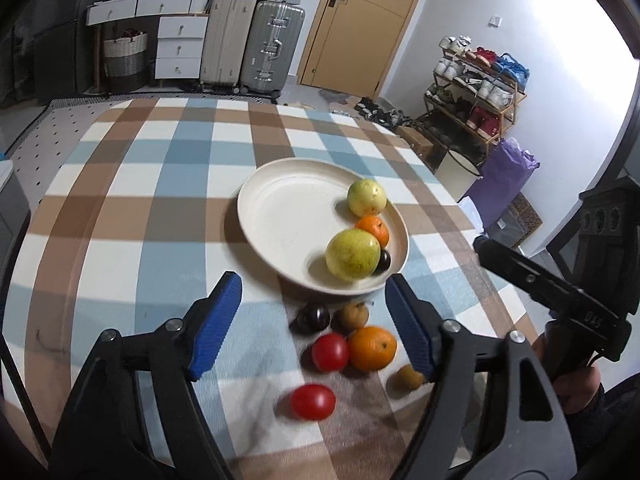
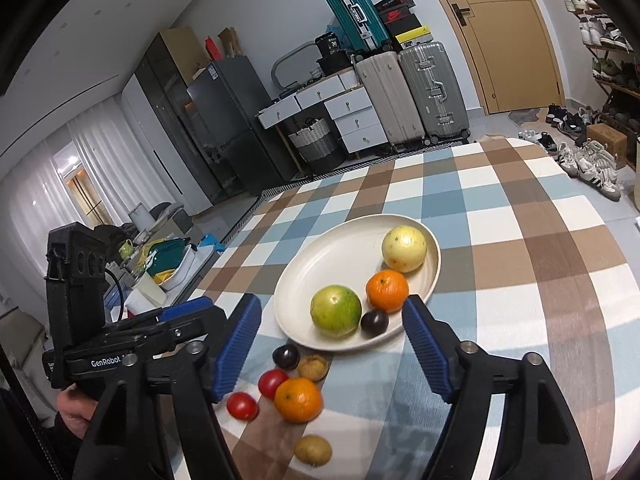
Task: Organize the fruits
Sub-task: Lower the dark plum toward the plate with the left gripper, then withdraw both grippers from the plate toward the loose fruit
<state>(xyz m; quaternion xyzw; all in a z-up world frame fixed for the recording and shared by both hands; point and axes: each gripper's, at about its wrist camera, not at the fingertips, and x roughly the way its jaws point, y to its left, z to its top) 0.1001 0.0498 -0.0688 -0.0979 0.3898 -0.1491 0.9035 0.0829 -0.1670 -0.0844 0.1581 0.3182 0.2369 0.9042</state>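
Note:
A cream plate [image 1: 280, 208] on the checked cloth holds a yellow-green fruit [image 1: 352, 254], a paler one [image 1: 366, 198], an orange [image 1: 373, 229] and a dark plum [image 1: 383, 261]. In front of the plate lie a plum [image 1: 314, 317], two brown fruits [image 1: 354, 315], an orange [image 1: 372, 348] and two tomatoes [image 1: 330, 352]. My left gripper [image 1: 312, 284] hangs open above this loose group, holding nothing. My right gripper [image 2: 332, 302] is open and empty too, near the plate [image 2: 328, 256] front rim; the loose orange [image 2: 298, 399] and tomatoes [image 2: 273, 383] lie below between its fingers.
The round table [image 2: 540, 264] has bare cloth beyond and to both sides of the plate. Suitcases [image 1: 272, 48], white drawers [image 1: 178, 46] and a door stand behind; a shoe rack [image 1: 476, 92] is at the right. A hand [image 1: 576, 384] grips the right tool's handle.

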